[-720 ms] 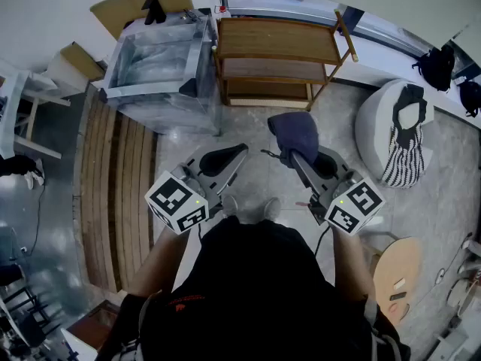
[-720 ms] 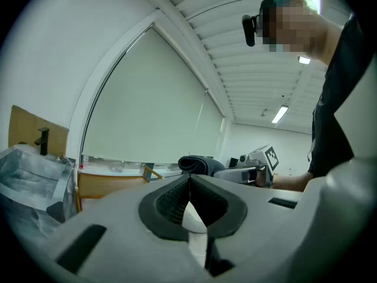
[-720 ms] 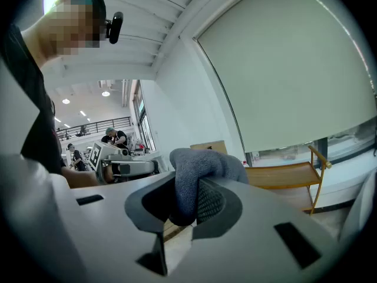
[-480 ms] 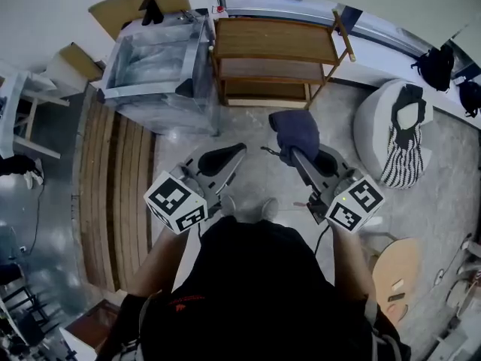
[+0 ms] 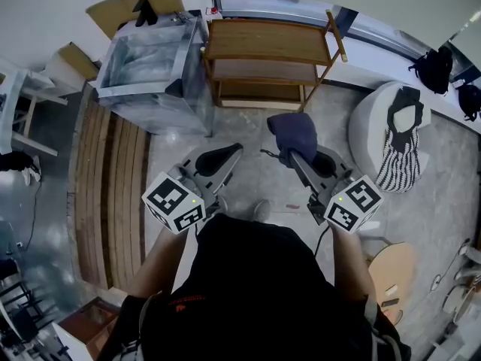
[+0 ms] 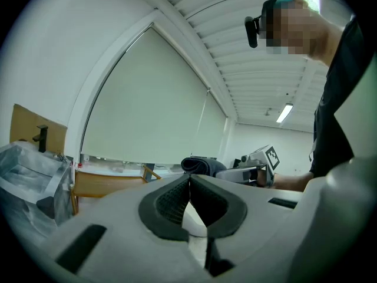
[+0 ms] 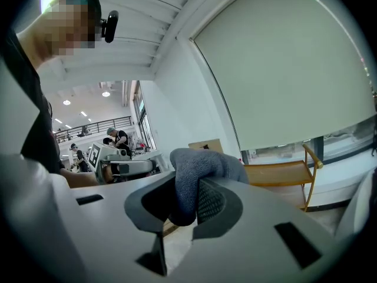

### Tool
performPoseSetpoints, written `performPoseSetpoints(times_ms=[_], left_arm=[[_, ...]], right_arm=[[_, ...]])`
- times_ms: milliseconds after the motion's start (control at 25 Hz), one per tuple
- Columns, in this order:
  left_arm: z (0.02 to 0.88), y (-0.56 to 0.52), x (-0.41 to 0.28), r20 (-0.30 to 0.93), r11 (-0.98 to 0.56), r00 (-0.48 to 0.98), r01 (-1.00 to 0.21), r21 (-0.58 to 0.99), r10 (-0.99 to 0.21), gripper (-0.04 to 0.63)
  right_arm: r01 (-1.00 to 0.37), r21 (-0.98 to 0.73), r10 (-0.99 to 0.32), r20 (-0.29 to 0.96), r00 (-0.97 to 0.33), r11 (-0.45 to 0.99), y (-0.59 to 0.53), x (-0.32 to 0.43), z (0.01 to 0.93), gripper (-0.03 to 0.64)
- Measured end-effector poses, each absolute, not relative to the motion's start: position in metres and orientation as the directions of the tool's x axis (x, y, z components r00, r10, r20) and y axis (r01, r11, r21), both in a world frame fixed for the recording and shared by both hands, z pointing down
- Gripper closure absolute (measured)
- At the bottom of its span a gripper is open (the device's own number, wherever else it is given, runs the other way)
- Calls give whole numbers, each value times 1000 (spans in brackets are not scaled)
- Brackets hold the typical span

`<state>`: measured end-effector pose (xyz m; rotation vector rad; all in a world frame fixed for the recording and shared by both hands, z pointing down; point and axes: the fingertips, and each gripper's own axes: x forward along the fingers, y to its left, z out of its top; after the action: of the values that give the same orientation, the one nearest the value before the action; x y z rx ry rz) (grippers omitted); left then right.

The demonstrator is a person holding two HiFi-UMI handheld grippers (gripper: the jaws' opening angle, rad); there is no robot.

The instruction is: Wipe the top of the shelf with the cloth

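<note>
A wooden shelf (image 5: 270, 40) with three tiers stands against the window wall, ahead of me. Its top board shows again as shelf (image 7: 277, 173) and shelf (image 6: 103, 181) in the two gripper views. My right gripper (image 5: 289, 155) is shut on a dark blue-grey cloth (image 5: 294, 134), held up in the air short of the shelf. The cloth (image 7: 197, 173) bulges out between the right jaws. My left gripper (image 5: 229, 155) is shut with nothing in it, level with the right one; its jaws (image 6: 189, 196) meet at the tips.
A clear plastic-wrapped bin (image 5: 154, 66) stands left of the shelf, with cardboard (image 5: 124, 10) behind it. A white beanbag with a striped cloth (image 5: 394, 138) lies right. Wooden slats (image 5: 113, 194) run along the floor at left. A round wooden stool (image 5: 394, 273) is at lower right.
Both grippers and I have shifted slightly forward toward the shelf. The cloth stays gripped in the right gripper.
</note>
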<state>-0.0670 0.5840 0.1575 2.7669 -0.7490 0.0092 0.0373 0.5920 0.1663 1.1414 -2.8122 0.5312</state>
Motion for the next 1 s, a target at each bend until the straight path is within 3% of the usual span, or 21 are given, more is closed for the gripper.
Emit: performPoseSetpoints(times_ms=[1000], left_arm=[[170, 544, -12, 121, -802, 837, -546, 242, -533, 574]], right_arm=[[-663, -347, -644, 188, -742, 663, 561, 111, 189, 557]])
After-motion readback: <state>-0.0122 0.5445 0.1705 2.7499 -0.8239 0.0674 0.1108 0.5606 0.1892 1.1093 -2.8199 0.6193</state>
